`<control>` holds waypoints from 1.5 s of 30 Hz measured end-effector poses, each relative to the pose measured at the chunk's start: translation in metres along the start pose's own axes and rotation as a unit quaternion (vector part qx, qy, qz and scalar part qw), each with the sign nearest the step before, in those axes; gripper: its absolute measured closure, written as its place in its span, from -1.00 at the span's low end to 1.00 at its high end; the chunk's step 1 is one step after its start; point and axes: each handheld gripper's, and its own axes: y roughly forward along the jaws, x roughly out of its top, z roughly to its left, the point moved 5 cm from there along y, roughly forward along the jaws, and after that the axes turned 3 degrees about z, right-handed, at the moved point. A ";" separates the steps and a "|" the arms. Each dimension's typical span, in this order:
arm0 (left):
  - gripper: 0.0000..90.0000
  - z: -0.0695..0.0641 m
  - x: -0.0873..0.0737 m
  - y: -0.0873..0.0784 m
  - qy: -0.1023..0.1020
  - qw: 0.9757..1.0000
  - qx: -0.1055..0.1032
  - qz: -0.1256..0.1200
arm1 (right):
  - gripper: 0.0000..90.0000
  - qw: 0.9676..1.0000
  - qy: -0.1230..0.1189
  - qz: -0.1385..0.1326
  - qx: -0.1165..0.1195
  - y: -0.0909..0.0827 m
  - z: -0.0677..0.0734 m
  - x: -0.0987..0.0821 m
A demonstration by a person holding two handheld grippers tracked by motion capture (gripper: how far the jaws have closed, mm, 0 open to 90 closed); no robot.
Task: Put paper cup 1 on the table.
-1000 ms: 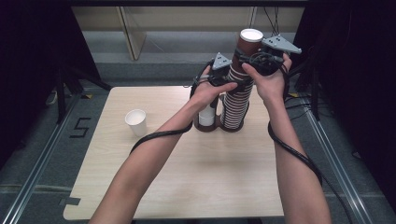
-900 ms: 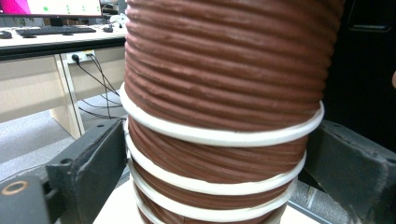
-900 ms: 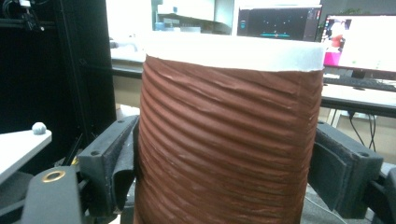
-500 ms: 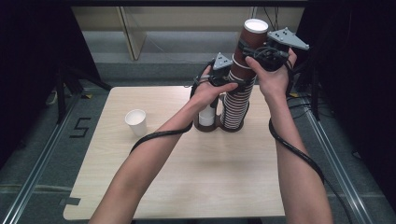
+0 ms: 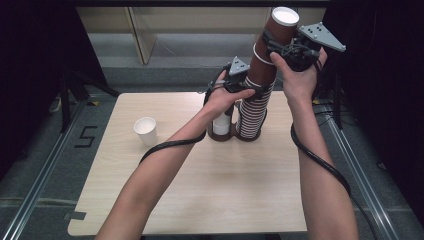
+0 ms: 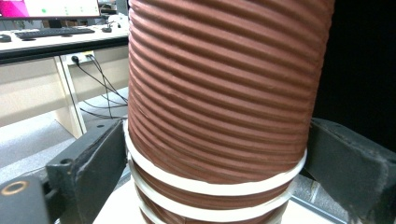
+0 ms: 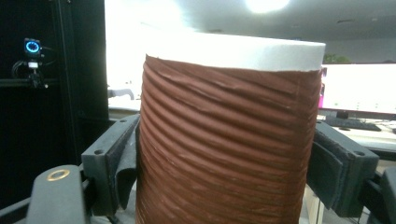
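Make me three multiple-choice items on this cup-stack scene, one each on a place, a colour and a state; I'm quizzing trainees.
1. Where does the single white cup stand?
A. on the table's left part
B. on top of the stack
C. on the floor

2. What colour is the ribbed top cup?
A. green
B. brown
C. blue

3. How does the right gripper stand to the top cup?
A. open, far off
B. shut on it
C. lying on the table

Answers: 1 A, it stands alone left of the stack. 2 B, brown sleeve with white rim. 3 B, both jaws press its sides in the right gripper view.
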 end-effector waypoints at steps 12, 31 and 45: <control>-0.84 0.000 -0.001 -0.003 0.014 1.000 0.009 0.005 | -0.56 0.999 0.019 -0.030 -0.009 -0.011 -0.006 0.014; -1.00 -0.018 -0.001 -0.034 0.044 0.999 -0.009 0.004 | -0.56 0.999 0.014 -0.050 -0.009 -0.043 -0.008 0.029; -1.00 -0.032 -0.024 -0.100 0.077 0.997 -0.006 0.006 | -0.56 0.998 0.003 -0.053 -0.012 -0.089 -0.016 0.021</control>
